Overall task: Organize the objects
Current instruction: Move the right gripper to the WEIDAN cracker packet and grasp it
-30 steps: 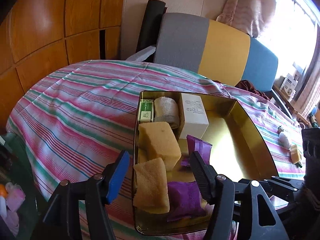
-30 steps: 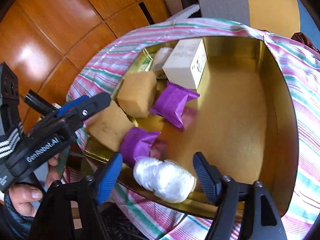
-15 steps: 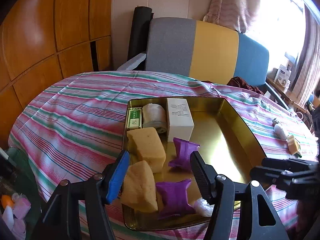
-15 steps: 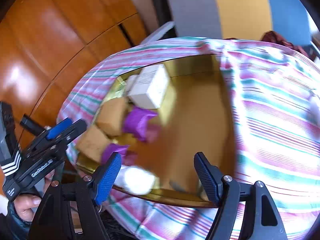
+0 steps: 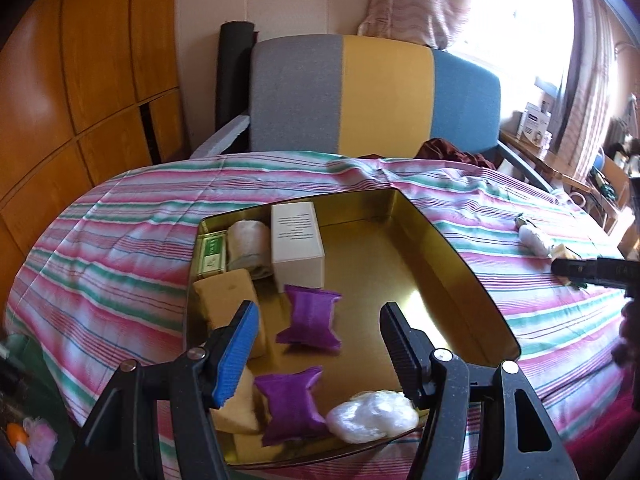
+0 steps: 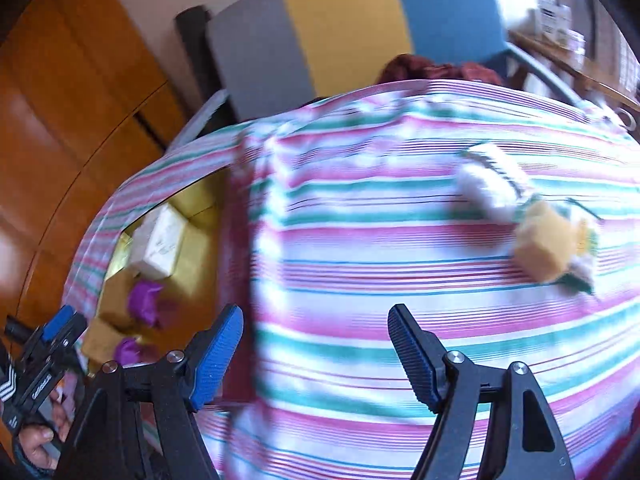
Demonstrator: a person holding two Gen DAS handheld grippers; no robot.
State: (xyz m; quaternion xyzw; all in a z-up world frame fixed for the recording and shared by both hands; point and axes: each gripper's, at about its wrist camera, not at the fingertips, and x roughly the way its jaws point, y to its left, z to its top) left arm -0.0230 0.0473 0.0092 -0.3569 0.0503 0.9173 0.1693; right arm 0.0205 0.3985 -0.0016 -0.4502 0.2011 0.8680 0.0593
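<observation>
A gold tin tray (image 5: 476, 280) lies on the striped tablecloth. It holds two yellow sponges (image 5: 226, 296), two purple packets (image 5: 312, 316), a white box (image 5: 298, 244), a cloth roll (image 5: 250, 240), a green box (image 5: 212, 254) and a white plastic bundle (image 5: 372, 420). My left gripper (image 5: 316, 352) is open and empty above the tray's near end. My right gripper (image 6: 316, 356) is open and empty over the cloth, right of the tray (image 6: 200, 240). A white bundle (image 6: 490, 184) and a yellow sponge (image 6: 544, 244) lie on the cloth ahead of it.
A grey, yellow and blue sofa back (image 5: 376, 92) stands behind the table. Wooden wall panels (image 5: 80, 80) are at the left. A shelf with boxes (image 5: 536, 124) is at the far right by the window. The right wrist view is blurred.
My right gripper let go of the white plastic bundle in the tray and swung right over the cloth. My left gripper drew back from the tray.
</observation>
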